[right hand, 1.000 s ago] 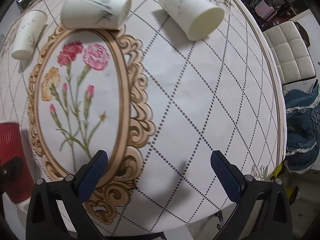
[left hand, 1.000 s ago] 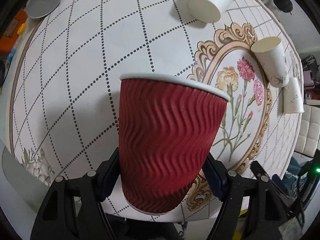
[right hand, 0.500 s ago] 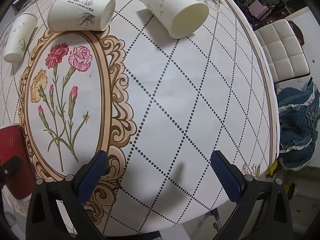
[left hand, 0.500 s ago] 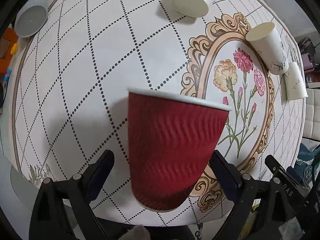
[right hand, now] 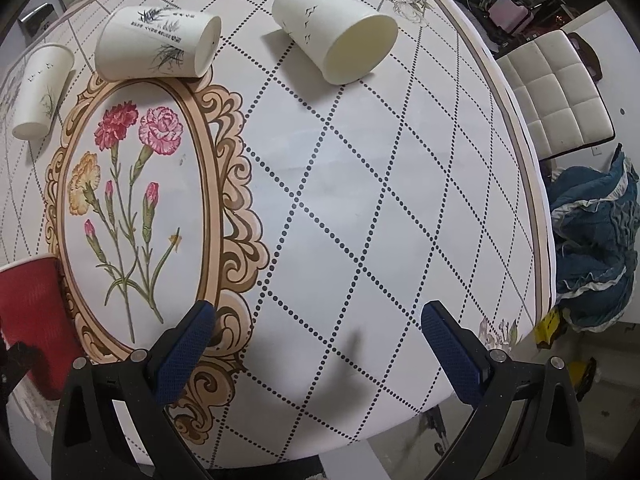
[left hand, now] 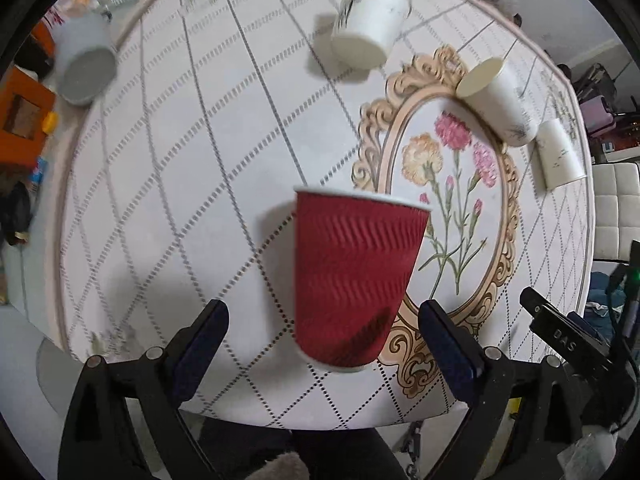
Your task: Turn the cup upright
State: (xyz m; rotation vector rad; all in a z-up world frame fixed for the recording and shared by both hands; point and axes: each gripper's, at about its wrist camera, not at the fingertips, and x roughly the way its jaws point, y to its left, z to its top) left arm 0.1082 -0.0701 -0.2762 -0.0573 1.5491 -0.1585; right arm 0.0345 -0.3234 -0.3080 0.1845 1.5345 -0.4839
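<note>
A red ribbed paper cup (left hand: 352, 276) stands upright on the table near its front edge, mouth up. My left gripper (left hand: 324, 344) is open, its blue fingers apart from the cup on both sides. The cup also shows at the left edge of the right wrist view (right hand: 34, 320). My right gripper (right hand: 320, 344) is open and empty above the table's front right. Three white paper cups lie on their sides: one with birds (right hand: 336, 40), one with leaves (right hand: 160, 44), one smaller (right hand: 40, 88).
The round table (right hand: 360, 200) has a diamond grid cloth with a flower oval (right hand: 132, 208). A grey bowl (left hand: 86, 68) sits at its far left edge. A white chair (right hand: 560, 104) and blue cloth (right hand: 592, 240) are beyond the right edge.
My left gripper has opened and drawn back from the red cup, which now stands free on the table. The right gripper has barely moved.
</note>
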